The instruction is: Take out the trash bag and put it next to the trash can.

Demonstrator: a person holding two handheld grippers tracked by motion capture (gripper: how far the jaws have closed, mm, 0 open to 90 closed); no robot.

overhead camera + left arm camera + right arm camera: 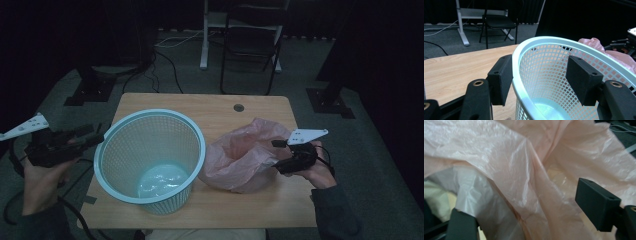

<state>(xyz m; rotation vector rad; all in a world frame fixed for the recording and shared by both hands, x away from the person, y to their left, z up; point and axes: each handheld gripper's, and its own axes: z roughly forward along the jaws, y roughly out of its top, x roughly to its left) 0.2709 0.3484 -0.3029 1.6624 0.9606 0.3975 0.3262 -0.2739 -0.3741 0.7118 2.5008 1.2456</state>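
Your left gripper [95, 136] is sitting at the left edge of the table [260, 107], its jaws spread wide and straddling the rim of the pale blue basket [150, 160] without pressing on it. The basket is standing upright, touching the crumpled pink bag [240, 160] on its right. Your right gripper [277, 155] is resting against the bag, jaws released, film lying loose between them.

— Where's the left hand [42, 172]?

— Low at the left side, forearm coming up from the bottom edge. Its left gripper [97, 137] lies about level, pointing right, jaws spread wide with nothing pressed between the pads [500, 80].

— And the right hand [315, 167]?

— Over on the right, sleeve showing. The right gripper [275, 155] points left, jaws parted, pads [597, 203] clamping nothing.
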